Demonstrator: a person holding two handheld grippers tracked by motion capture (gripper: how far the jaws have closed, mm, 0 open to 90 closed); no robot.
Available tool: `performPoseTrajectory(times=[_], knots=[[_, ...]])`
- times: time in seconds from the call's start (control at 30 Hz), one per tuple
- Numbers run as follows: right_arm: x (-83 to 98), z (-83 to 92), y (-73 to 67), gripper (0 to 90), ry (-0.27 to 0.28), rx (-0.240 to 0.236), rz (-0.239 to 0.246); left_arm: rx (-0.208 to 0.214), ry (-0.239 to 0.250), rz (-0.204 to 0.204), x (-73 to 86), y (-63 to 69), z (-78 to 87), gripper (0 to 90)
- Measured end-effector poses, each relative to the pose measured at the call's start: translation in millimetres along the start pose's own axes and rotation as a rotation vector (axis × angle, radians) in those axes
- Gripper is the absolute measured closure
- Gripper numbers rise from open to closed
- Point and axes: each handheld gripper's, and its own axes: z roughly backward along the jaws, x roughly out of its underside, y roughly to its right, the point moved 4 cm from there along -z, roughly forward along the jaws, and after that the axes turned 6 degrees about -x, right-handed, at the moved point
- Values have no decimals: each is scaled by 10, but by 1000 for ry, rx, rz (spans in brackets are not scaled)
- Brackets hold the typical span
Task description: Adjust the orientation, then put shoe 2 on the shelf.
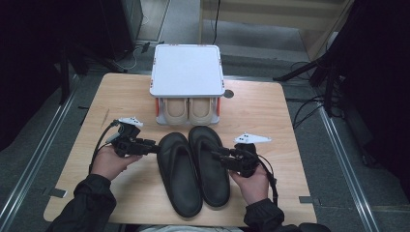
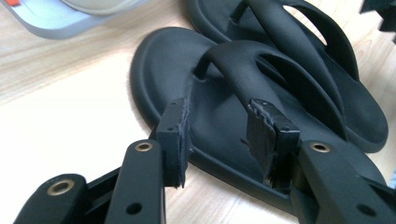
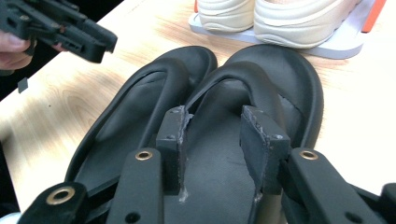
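Two black sandals (image 1: 193, 169) side by side, two beige shoes (image 1: 188, 108) beyond; both tongs apart, empty.

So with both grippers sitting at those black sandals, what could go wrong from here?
The two black sandals lie touching side by side, so moving one could drag the other. The left gripper and right gripper both stand open at the outer edges, gripping nothing; closing on a soft rim might slip. The shoe rack with beige shoes stands just ahead, so a forward push could bump it.
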Motion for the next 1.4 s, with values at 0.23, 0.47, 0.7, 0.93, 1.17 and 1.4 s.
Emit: performPoseTrajectory(times=[0.23,0.47,0.7,0.93,1.17,1.4], knots=[[71,-27,-130,619,11,20,15,-1,0,1,-17,-85,-27,568],[117,-88,-213,615,7,7,9,-3,14,11,-17,-121,-3,557],[142,-169,-263,612,6,18,10,0,9,-1,-3,-122,5,547],[157,-283,-340,568,3,26,10,1,6,-10,4,-140,-3,537],[167,-461,-382,489,-8,49,-14,1,19,0,-6,-142,4,531],[237,-631,-391,454,-36,106,-18,-5,25,4,-7,-158,11,528]])
